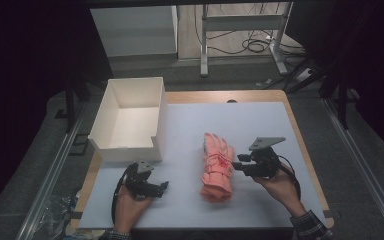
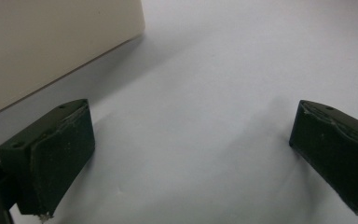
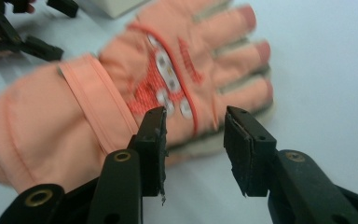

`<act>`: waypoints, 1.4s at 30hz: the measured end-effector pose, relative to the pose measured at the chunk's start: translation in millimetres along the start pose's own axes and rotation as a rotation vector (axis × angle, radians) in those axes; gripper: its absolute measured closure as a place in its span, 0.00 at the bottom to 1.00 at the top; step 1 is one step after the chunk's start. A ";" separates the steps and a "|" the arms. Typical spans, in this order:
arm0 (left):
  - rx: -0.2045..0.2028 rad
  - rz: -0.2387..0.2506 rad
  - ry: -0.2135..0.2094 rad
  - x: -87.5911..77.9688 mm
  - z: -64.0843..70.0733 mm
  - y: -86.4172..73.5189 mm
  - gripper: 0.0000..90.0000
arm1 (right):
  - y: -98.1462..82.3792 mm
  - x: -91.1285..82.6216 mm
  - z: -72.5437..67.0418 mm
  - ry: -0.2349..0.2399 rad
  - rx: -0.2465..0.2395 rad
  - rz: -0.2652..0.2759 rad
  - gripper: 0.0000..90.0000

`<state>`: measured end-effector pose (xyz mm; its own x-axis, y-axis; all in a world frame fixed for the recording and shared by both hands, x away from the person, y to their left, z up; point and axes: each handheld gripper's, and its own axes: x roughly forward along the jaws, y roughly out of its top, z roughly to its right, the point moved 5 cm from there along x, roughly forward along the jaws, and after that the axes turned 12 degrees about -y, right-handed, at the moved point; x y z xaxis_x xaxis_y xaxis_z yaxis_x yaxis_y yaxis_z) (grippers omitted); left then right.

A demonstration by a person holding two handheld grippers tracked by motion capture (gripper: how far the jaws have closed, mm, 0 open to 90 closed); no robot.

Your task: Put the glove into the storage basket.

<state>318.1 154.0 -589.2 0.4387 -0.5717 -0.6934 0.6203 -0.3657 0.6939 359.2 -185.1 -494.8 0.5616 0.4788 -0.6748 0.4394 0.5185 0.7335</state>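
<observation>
White tabletop (image 1: 260, 125), open white box (image 1: 130, 120), pink glove (image 1: 217, 167) beside it

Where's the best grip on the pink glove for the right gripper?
Probably the near edge of the pink glove, mid-palm by the strap. It lies flat, cuff toward the person, so come in low from its right, where the right gripper already stands open, and pinch the edge.
</observation>
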 end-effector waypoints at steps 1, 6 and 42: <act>0.000 0.000 0.000 0.0 0.0 0.0 0.00 | -5.4 0.1 1.4 0.000 0.008 0.000 0.66; 0.004 -0.005 -0.001 -0.3 -0.2 -0.2 0.00 | -30.7 2.7 -2.1 0.019 0.046 -0.010 0.73; 0.004 -0.007 0.000 -0.4 -0.3 -0.2 0.00 | -49.9 42.7 -74.0 0.082 -0.052 -0.003 0.80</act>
<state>318.0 154.5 -589.1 0.4344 -0.5689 -0.6984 0.6205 -0.3730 0.6898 309.4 -138.1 -566.2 0.5001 0.5322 -0.6831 0.4033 0.5550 0.7276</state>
